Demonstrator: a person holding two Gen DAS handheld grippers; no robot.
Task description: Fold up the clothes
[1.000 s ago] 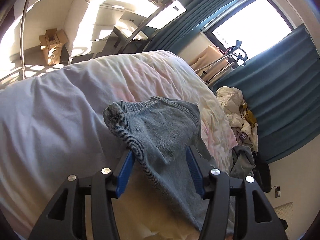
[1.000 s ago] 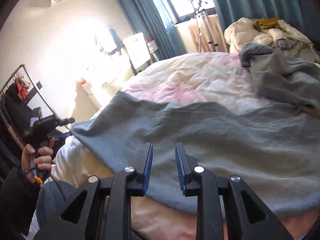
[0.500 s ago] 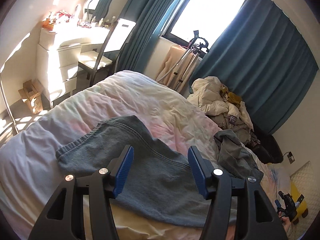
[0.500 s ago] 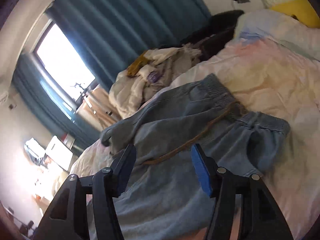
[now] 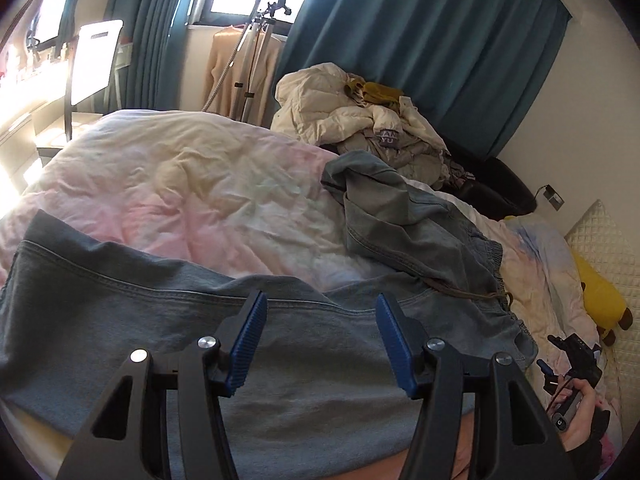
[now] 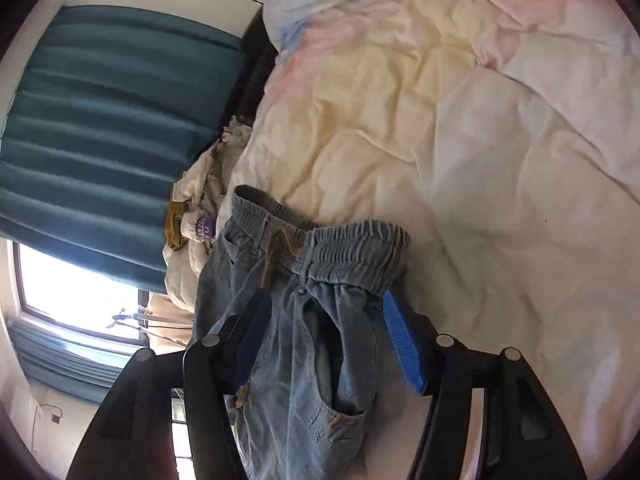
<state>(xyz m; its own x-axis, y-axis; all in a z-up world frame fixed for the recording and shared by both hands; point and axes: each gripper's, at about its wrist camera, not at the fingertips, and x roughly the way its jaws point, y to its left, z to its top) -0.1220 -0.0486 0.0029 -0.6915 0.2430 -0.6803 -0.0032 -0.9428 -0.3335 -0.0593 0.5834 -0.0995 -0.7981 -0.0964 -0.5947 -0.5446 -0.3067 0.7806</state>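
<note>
We see the jeans [image 5: 280, 344] lengthwise across the bed [image 5: 180, 184]: waistband [image 6: 340, 240] dead ahead of our right gripper [image 6: 324, 344], a leg under the left gripper [image 5: 318, 344]; both jaws wide, empty.

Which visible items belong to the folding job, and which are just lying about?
Job:
jeans
left gripper, open
right gripper, open
duvet, work surface

Lying about:
pile of clothes
tripod
yellow plush toy
curtains
</note>
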